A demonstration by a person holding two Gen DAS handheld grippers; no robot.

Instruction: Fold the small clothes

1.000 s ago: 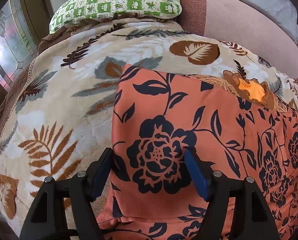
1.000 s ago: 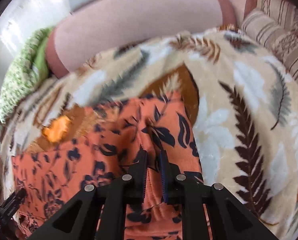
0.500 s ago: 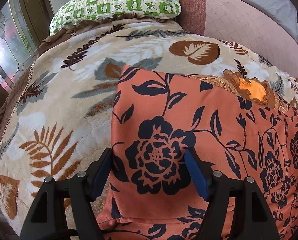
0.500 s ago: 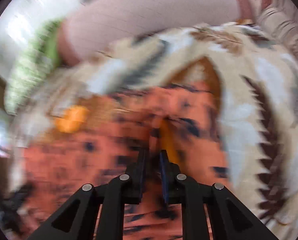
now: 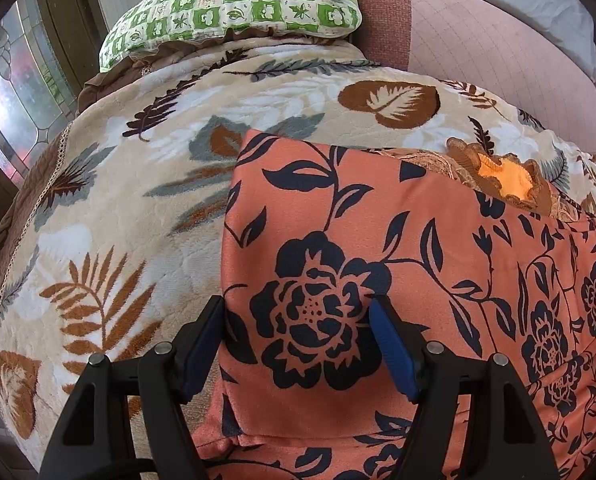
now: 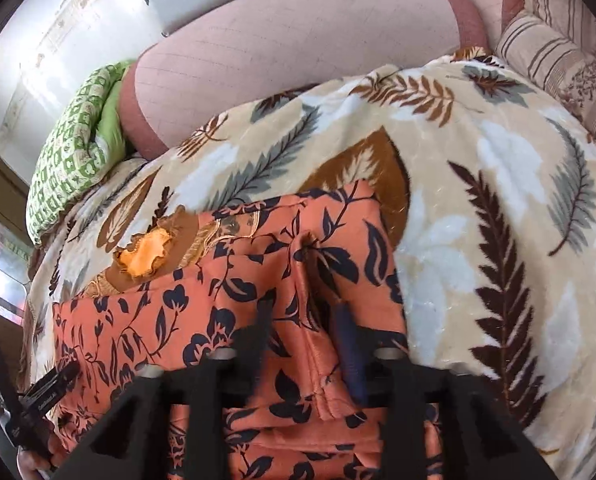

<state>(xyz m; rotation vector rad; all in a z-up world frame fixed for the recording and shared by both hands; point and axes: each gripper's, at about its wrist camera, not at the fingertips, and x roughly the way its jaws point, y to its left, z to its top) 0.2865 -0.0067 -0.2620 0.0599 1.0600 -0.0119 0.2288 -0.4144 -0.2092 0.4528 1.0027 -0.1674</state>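
An orange garment with dark floral print [image 5: 378, 248] lies folded on a leaf-patterned blanket [image 5: 110, 216]. My left gripper [image 5: 296, 340] is open, its blue-padded fingers straddling the garment's near left part. In the right wrist view the garment [image 6: 226, 292] lies spread, with a raised crease at its right part. My right gripper [image 6: 304, 332] is open, one finger either side of that crease. A brown and orange embroidered piece [image 6: 146, 254] sticks out from under the garment's far edge; it also shows in the left wrist view [image 5: 506, 178].
A green checked pillow [image 5: 234, 4] lies at the bed's far left. A pink padded headboard [image 6: 298, 48] runs along the back. Striped cushions [image 6: 558, 56] sit at the far right. A stained-glass window [image 5: 6, 92] is at the left. The left gripper's body [image 6: 30, 400] shows at lower left.
My right gripper was shut on a fold of the garment and has opened, letting it go; its view swung and settled. The left gripper stayed open and still.
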